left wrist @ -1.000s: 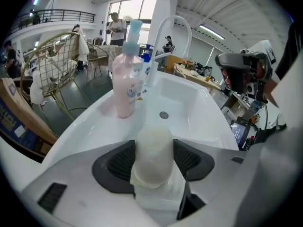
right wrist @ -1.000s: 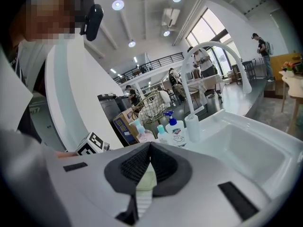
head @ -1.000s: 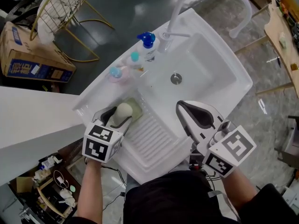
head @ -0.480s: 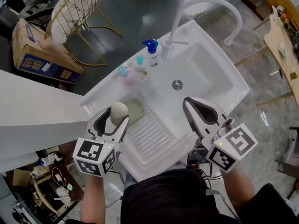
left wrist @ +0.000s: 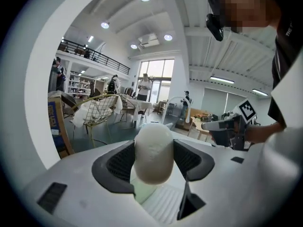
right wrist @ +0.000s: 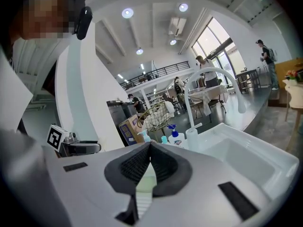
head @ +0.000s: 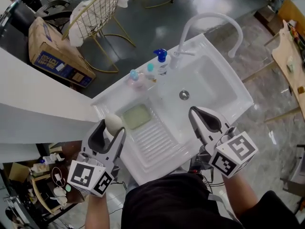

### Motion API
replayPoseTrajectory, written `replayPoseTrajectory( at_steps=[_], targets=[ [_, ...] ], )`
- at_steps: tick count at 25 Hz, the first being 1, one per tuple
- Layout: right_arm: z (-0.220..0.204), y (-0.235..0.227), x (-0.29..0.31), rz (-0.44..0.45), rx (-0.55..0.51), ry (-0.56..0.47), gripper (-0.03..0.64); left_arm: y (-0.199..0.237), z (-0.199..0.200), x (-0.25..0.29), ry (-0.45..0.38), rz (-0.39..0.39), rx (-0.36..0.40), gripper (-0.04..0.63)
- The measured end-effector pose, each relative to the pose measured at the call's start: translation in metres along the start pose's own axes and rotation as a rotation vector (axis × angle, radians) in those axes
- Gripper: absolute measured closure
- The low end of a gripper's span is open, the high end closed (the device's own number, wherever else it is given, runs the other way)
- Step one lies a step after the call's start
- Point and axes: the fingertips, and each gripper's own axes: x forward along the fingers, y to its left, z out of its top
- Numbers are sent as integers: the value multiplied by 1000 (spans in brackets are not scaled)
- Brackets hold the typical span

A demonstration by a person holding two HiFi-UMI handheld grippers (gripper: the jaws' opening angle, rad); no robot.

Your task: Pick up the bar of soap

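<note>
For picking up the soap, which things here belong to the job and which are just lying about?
Job: bar of soap, gripped in the left tool; green soap dish, empty, on the sink.
Lying about: right tool, shut and empty; three pump bottles; faucet; cardboard box; wire chair.

Oval off-white bar of soap [left wrist: 152, 152]: between the left gripper [head: 113, 127] fingers. Pale green rectangular soap dish [head: 137, 116]: just beyond those fingertips, to their right, on the white ceramic sink [head: 240, 87]. Round metal drain [head: 184, 95]: ahead of the right gripper [head: 196, 111] fingertips, in the basin. Three plastic pump bottles [head: 161, 61]: farther ahead, on the back rim.
</note>
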Motion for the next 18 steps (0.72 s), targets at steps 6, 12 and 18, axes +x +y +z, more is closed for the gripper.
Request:
replayPoseTrajectory(
  at_steps=[6, 12, 18],
  targets=[
    [5, -1, -6, 20, -6, 8, 612, -12, 28, -40, -141, 61, -19, 342],
    [8, 13, -1, 46, -20, 5, 612, -17, 50, -68, -218, 84, 23, 342],
    [8, 23, -11, 33, -33, -4, 612, -25, 62, -77, -272, 72, 56, 342]
  ],
)
